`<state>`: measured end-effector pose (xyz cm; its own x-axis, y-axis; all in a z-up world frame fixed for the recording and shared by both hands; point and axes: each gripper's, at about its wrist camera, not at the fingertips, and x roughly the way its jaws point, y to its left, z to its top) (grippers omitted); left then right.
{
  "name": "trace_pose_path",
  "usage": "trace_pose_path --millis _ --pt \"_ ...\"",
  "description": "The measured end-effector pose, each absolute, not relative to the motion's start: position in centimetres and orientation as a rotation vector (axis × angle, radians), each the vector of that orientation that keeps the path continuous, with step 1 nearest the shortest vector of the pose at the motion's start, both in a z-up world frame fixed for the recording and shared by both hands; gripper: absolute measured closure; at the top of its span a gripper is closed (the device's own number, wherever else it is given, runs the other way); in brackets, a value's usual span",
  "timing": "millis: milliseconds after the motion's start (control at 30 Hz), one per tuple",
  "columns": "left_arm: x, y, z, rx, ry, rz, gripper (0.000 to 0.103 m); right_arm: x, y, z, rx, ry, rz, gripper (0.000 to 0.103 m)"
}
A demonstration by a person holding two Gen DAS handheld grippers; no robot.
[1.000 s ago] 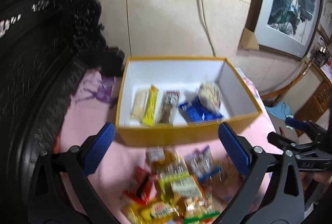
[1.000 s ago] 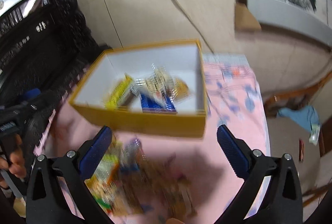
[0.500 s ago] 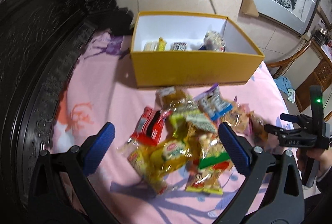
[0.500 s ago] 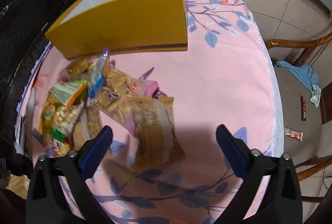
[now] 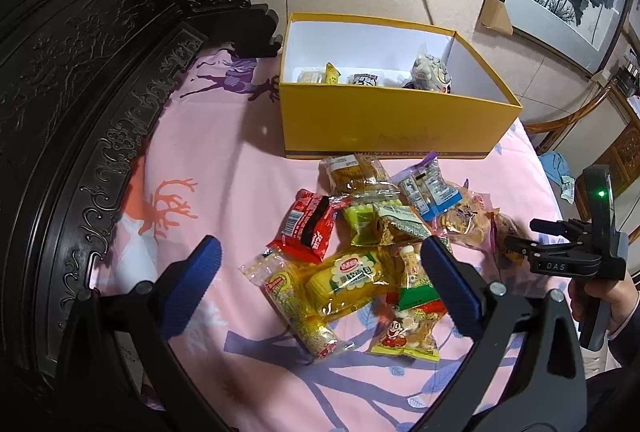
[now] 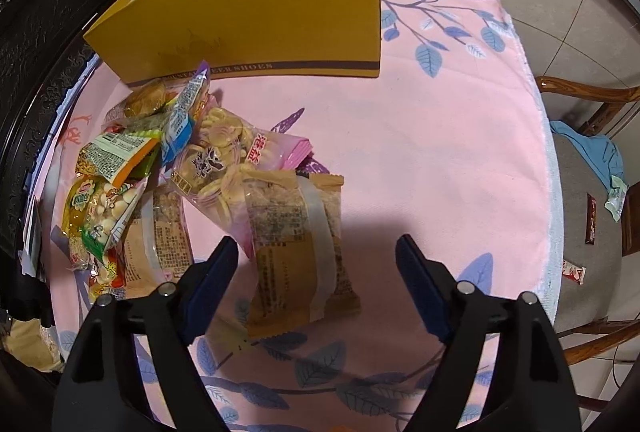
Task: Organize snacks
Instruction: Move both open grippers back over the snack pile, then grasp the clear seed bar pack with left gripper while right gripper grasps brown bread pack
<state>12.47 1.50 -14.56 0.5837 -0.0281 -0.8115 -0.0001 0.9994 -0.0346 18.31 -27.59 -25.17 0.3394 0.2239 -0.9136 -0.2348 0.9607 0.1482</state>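
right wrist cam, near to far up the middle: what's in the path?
Right gripper, fingers open with nothing pressed between them → tan wrapped snack → clear bag of round biscuits → yellow shoe box.

Both grippers lowered from over the yellow box (image 5: 384, 128) toward the snack pile (image 5: 372, 244). Right gripper (image 6: 316, 272) jaws have just been narrowing, now straddling a brown packet (image 6: 296, 252), not pressing.

Both wrist views look steeply down, sharing the snack pile (image 5: 384, 244) and yellow box (image 6: 256, 16).
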Motion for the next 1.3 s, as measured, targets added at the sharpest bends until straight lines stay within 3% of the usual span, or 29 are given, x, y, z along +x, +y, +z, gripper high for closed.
trace_pose_path --millis 100,133,167,200,600,1033,1300 --pt "12.4 1.8 -14.5 -0.033 0.948 -0.005 0.002 18.5 -27.6 -25.8 -0.013 1.202 0.296 0.034" --pt "12.4 2.0 -14.5 -0.035 0.949 0.003 0.002 18.5 -27.6 -25.9 -0.015 1.207 0.299 0.042" --pt "12.4 2.2 -14.5 -0.038 0.950 0.008 0.002 18.5 -27.5 -26.0 -0.011 1.214 0.315 0.060" --pt "12.4 2.6 -14.6 -0.043 0.951 0.014 0.002 18.4 -27.4 -26.0 -0.014 1.211 0.324 0.064" --pt "11.2 5.5 -17.2 -0.049 0.992 0.062 0.002 14.8 -27.5 -22.7 0.092 1.136 0.341 0.067" --pt "11.6 4.5 -25.2 -0.119 1.226 0.114 0.003 13.4 -27.4 -22.8 0.217 1.174 0.341 0.066" --pt "11.6 3.4 -27.0 -0.128 1.281 0.062 0.012 13.7 -27.9 -22.4 0.242 1.165 0.334 0.066"
